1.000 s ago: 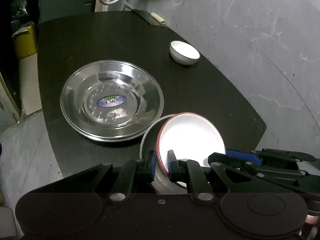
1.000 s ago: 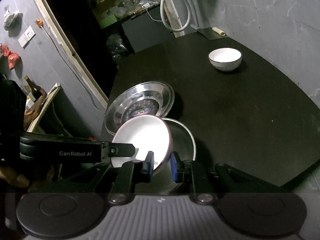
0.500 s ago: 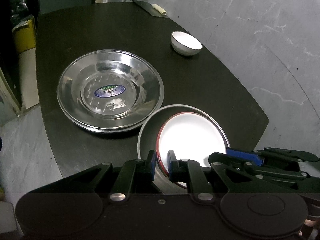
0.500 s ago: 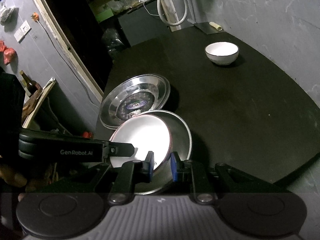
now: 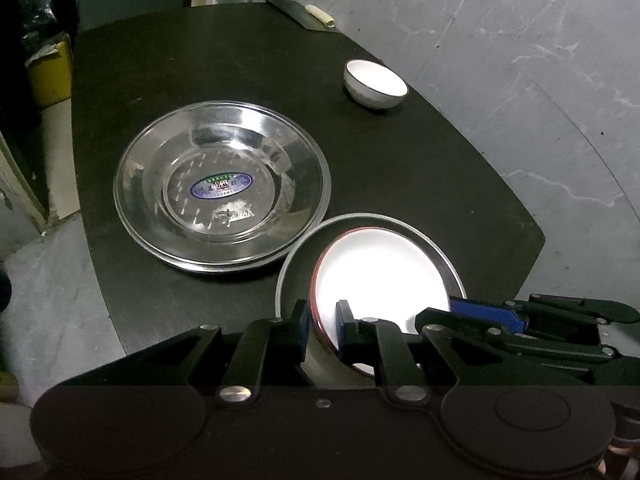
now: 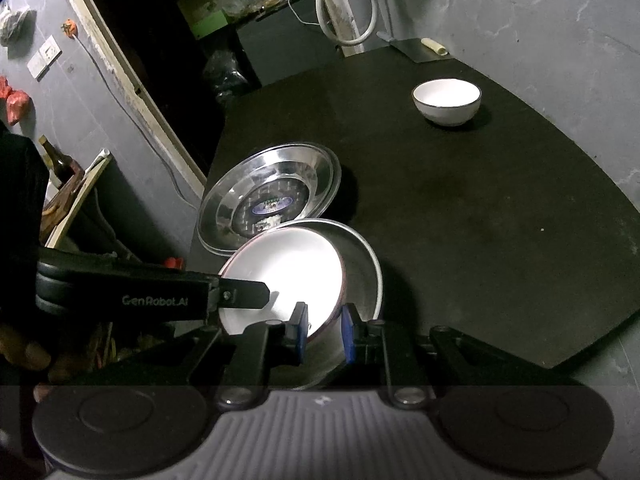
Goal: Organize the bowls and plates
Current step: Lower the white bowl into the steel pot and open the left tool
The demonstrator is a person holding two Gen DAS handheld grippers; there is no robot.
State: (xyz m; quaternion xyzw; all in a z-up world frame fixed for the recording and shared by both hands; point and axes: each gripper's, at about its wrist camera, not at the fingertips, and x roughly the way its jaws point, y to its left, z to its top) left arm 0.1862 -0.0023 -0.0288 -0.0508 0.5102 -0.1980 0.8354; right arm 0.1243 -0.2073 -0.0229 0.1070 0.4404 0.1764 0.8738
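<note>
My left gripper (image 5: 322, 326) is shut on the near rim of a white plate with a red rim (image 5: 380, 276). The plate lies tilted inside a steel bowl (image 5: 292, 280) at the table's near edge. My right gripper (image 6: 324, 330) is shut on the same stack, its jaws astride the plate's red rim and the steel bowl's wall (image 6: 360, 276). A large steel plate (image 5: 222, 186) with a blue sticker lies on the table just beyond, also in the right wrist view (image 6: 272, 196). A small white bowl (image 5: 375, 84) stands far right, also in the right wrist view (image 6: 447, 101).
The black table (image 5: 420, 168) is rounded, with its edge close to the stack. A grey wall runs along its right side. A flat dark tool with a pale handle (image 5: 310, 16) lies at the far edge. A doorway and clutter (image 6: 240, 32) lie to the left.
The steel bowl with the white plate has moved forward and down, ending beside the large steel plate. Both grippers have kept their hold.
</note>
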